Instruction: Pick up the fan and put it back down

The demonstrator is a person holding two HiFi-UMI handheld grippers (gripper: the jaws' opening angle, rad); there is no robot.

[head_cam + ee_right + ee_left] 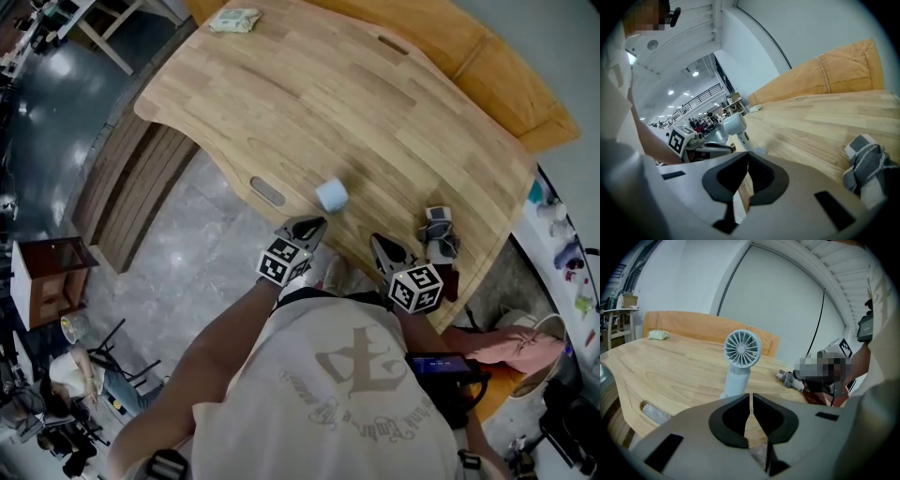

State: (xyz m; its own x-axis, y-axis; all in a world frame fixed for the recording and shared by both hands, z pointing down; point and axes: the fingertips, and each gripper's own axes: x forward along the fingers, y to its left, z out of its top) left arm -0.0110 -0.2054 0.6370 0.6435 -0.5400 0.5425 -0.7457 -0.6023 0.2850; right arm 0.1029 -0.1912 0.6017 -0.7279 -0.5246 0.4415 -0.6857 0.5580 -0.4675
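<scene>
Well, the fan (331, 194) stands on the wooden table (375, 122) just below the middle of the head view, close to the near edge and just ahead of the left gripper (309, 225), with the right gripper (378, 242) lower and to its right. It is a small pale hand fan, upright on its own base, so its long axis runs straight up. In the left gripper view its round grille (742, 348) faces the camera, above a slim handle (737, 380). In the right gripper view the fan (733, 125) shows side-on at left of centre, its head turned toward the left of the frame. It looks like light, stiff plastic with a smooth skin, top-heavy on a narrow foot, so a nudge could likely tip it. The handle below the head seems the best place to grip, since the thin grille ribs look too fragile to squeeze. The claw of the left gripper (751, 397) is pressed together with nothing in it, and the right gripper (746, 157) is likewise closed and empty, so the claw would need to spread before taking the handle. A grey bundle (439, 234) lies near the right gripper, and a small packet (233, 21) sits at the top of the table.
</scene>
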